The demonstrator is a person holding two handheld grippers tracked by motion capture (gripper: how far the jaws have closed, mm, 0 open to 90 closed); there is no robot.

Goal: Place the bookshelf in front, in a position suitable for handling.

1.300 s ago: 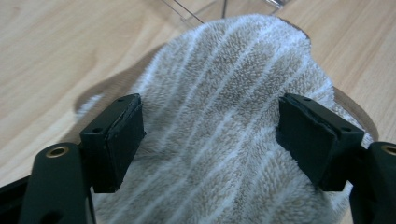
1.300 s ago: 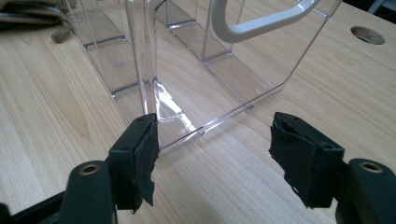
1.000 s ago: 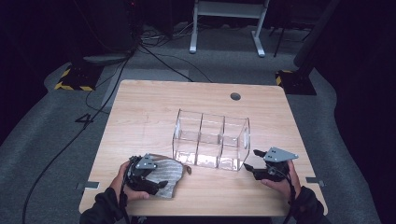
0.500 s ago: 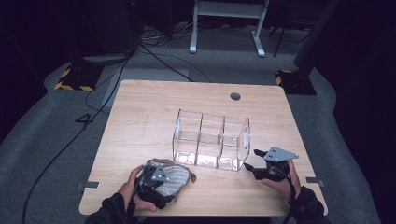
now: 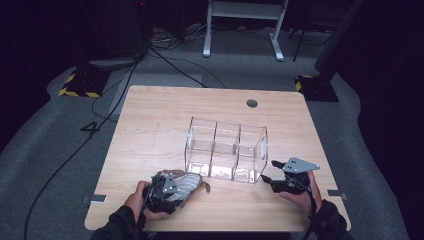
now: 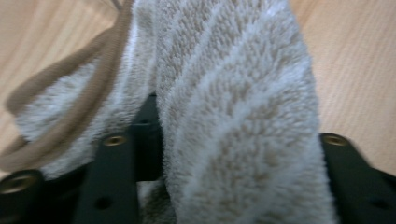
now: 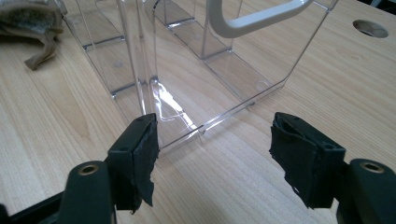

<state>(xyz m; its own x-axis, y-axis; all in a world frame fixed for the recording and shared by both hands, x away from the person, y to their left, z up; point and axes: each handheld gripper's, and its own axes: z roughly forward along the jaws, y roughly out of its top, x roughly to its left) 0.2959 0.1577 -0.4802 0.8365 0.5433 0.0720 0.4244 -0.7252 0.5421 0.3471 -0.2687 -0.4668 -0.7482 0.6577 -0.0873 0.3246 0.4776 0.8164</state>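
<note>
Up close, left gripper seemingly clamps the towel; right gripper gapes beside organizer.

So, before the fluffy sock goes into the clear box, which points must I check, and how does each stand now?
1. Left gripper has the sock between its jaws: ok.
2. Whole sock lifted off the table: cannot tell.
3. Clear box upright: ok.
4. Its three compartments are empty: ok.
5. Right gripper steadies the box: not ok, jaws open, short of its wall.
</note>
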